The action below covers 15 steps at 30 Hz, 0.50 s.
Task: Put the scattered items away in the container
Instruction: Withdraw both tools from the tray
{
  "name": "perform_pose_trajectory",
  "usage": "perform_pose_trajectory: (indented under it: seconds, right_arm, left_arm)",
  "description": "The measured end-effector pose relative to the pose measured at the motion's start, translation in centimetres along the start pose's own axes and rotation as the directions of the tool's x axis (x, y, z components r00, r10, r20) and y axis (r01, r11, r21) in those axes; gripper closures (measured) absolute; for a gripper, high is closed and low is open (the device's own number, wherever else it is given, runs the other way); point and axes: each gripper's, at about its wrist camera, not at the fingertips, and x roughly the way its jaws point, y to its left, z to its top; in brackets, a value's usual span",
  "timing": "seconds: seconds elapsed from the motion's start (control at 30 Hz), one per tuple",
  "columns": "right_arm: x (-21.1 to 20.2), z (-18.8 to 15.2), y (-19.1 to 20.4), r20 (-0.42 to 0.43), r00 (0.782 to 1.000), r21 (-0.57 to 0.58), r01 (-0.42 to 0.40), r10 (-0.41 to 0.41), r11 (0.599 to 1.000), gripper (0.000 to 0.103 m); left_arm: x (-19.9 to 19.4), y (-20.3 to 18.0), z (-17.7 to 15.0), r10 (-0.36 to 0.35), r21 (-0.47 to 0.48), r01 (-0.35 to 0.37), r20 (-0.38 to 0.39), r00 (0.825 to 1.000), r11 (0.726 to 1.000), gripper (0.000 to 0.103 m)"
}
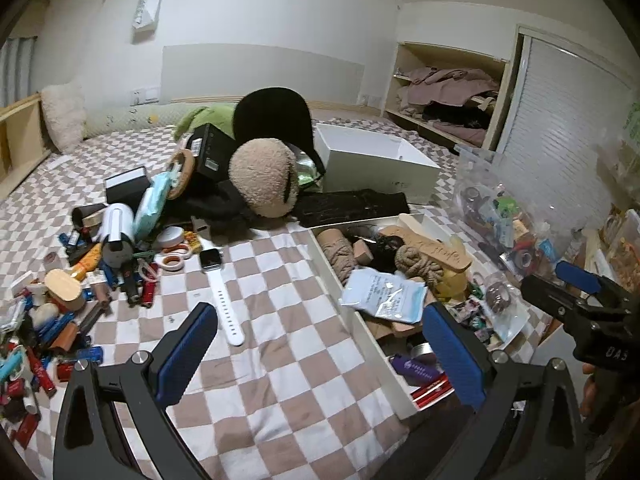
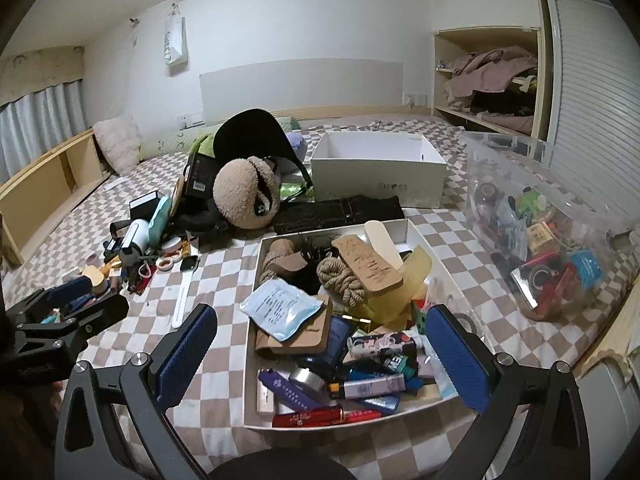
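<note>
A shallow white tray [image 2: 253,344] on the checkered bed holds rope, a wooden insole, a mask packet and several small items; it also shows in the left wrist view [image 1: 344,280]. A pile of scattered small items [image 1: 80,276] lies at the left, with a white smartwatch [image 1: 220,292] beside it. My left gripper [image 1: 320,344] is open and empty above the bedspread, left of the tray. My right gripper [image 2: 322,344] is open and empty over the tray's near end.
A beige plush toy [image 2: 246,196], a black cap [image 2: 248,132] and a black wallet-like case [image 2: 340,210] lie behind the tray. An empty white shoe box [image 2: 378,172] stands farther back. A clear plastic bin [image 2: 560,232] of items stands at the right.
</note>
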Motion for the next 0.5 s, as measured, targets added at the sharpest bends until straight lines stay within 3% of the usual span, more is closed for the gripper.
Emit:
perform_pose_trajectory:
  seconds: [0.5]
  right_arm:
    - [-0.7,-1.2,0.9,-0.013,1.000,-0.017,-0.003,0.003,1.000,0.000]
  left_arm:
    - [-1.6,0.4,-1.1,0.029,0.008,-0.029,0.008,1.000,1.000,0.000]
